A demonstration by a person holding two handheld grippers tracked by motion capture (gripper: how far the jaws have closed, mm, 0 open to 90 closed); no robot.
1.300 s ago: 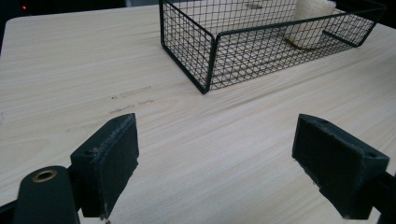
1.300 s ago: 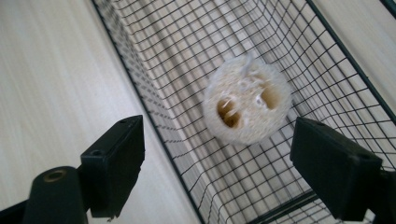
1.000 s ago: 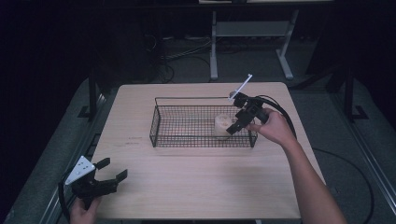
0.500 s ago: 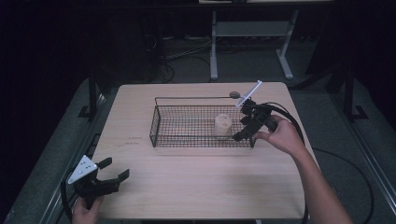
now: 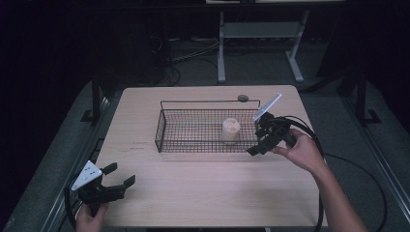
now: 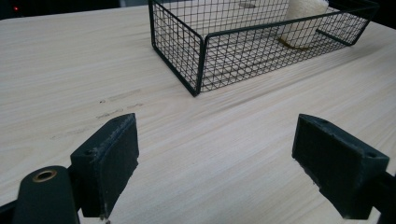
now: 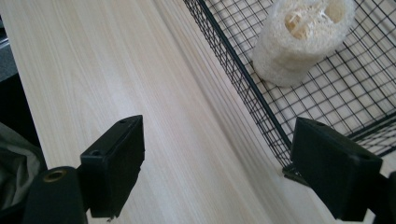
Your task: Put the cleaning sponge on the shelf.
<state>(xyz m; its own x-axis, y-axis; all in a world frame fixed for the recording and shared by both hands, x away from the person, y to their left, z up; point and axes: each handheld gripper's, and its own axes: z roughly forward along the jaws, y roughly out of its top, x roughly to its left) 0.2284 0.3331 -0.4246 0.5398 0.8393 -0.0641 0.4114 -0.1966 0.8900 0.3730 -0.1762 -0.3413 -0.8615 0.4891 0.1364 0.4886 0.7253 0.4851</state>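
Two claws are held with jaws apart, the right claw (image 5: 261, 141) outside the basket (image 5: 193, 143) toward the tabletop's right edge, so the loofah (image 5: 230, 130), upright inside the basket's right end, is best left alone, the claw being lifted clear of the wire.

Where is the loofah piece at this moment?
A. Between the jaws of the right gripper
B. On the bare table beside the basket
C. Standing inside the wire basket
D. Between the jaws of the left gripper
C: the loofah piece stands on the mesh floor inside the wire basket, while the right gripper is open outside the basket's corner with nothing between its jaws.
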